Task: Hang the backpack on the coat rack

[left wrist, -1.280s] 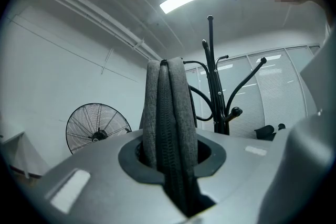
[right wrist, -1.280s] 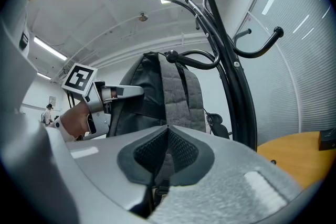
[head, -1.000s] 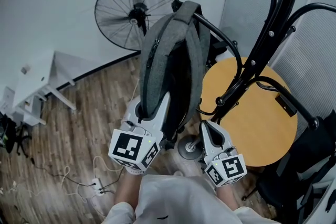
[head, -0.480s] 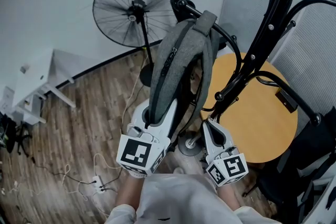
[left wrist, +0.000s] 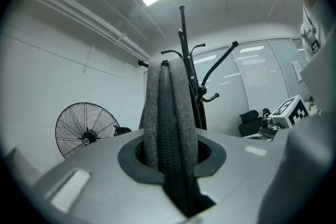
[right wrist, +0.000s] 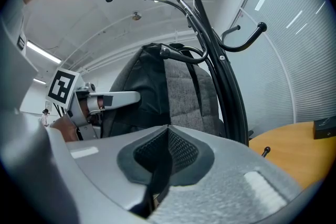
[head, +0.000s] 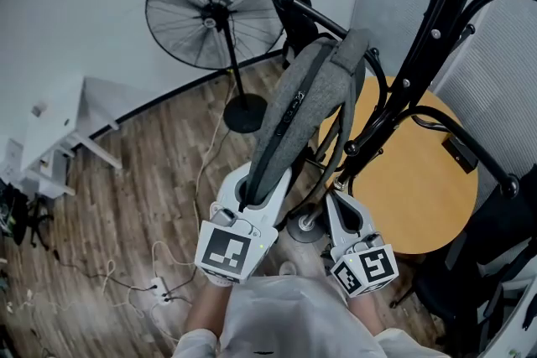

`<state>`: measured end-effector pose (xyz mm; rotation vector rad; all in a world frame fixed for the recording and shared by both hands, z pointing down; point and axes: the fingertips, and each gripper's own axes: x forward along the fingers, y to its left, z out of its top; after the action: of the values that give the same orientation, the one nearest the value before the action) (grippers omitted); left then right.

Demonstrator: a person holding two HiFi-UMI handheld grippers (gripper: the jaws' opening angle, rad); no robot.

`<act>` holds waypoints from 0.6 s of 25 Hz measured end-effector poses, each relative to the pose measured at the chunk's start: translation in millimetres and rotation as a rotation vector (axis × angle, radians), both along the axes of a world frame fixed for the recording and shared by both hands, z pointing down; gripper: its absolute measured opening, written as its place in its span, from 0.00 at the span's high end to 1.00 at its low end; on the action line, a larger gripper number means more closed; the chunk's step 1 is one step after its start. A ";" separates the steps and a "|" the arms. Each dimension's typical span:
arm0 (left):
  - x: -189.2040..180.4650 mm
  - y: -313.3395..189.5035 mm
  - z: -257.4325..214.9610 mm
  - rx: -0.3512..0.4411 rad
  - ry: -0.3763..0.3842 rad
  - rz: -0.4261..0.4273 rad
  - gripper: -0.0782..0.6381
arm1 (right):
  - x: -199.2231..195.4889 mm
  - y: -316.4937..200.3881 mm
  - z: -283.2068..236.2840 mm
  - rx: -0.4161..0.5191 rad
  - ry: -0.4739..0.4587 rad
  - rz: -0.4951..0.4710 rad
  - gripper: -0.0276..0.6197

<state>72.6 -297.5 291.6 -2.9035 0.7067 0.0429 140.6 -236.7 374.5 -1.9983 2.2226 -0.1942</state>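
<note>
The grey backpack (head: pixel 302 113) hangs upright with its top draped over a curved arm of the black coat rack (head: pixel 419 54). My left gripper (head: pixel 252 189) is shut on the backpack's lower edge; in the left gripper view the grey fabric and zipper (left wrist: pixel 168 113) run up out of the jaws (left wrist: pixel 170 157) toward the rack's hooks (left wrist: pixel 184 34). My right gripper (head: pixel 334 199) sits beside the rack's pole, low and right of the pack, jaws shut on a thin black strap (right wrist: pixel 157 176). The backpack's back panel (right wrist: pixel 184 92) fills the right gripper view beside the pole (right wrist: pixel 226 86).
A standing fan (head: pixel 214 12) is behind the backpack on the wood floor. A round wooden table (head: pixel 419 189) stands right of the rack, with a black chair (head: pixel 495 264) beyond it. White furniture (head: pixel 67 130) and a power strip with cables (head: pixel 159 289) lie left.
My left gripper has shifted right and slightly down, swinging the backpack toward the rack's pole. The right gripper has stayed in place.
</note>
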 end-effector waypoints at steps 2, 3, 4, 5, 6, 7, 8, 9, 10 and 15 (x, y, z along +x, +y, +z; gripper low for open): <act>2.3 1.4 1.5 0.002 -0.003 0.013 0.75 | 2.2 0.5 2.4 -0.006 -0.005 0.008 0.95; 3.2 1.9 3.1 0.001 -0.005 0.019 0.75 | 3.3 1.0 4.2 -0.010 -0.007 0.012 0.95; 3.7 2.4 4.9 -0.001 -0.006 0.023 0.74 | 4.2 1.6 6.0 -0.015 -0.010 0.016 0.95; 3.9 3.0 6.7 -0.004 -0.005 0.026 0.74 | 4.8 2.2 7.5 -0.019 -0.014 0.019 0.95; 4.1 3.6 8.3 -0.006 -0.004 0.027 0.74 | 5.2 2.7 8.5 -0.021 -0.016 0.022 0.95; 4.3 4.1 9.7 -0.008 -0.003 0.028 0.74 | 5.3 3.0 9.0 -0.023 -0.018 0.023 0.95; 4.7 4.6 10.9 -0.011 -0.003 0.029 0.73 | 5.3 3.2 9.2 -0.023 -0.020 0.025 0.95; 5.1 5.1 12.3 -0.013 -0.002 0.031 0.73 | 5.2 3.1 9.1 -0.023 -0.020 0.025 0.95; 5.7 5.6 14.1 -0.016 -0.003 0.036 0.73 | 5.2 2.9 9.1 -0.021 -0.021 0.025 0.95; 10.4 10.1 26.1 -0.041 -0.017 0.105 0.67 | 6.9 1.7 9.8 -0.021 -0.023 0.024 0.95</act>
<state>82.9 -287.4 317.6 -2.9743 0.5580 0.0160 147.5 -235.0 384.3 -2.0216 2.1907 -0.2372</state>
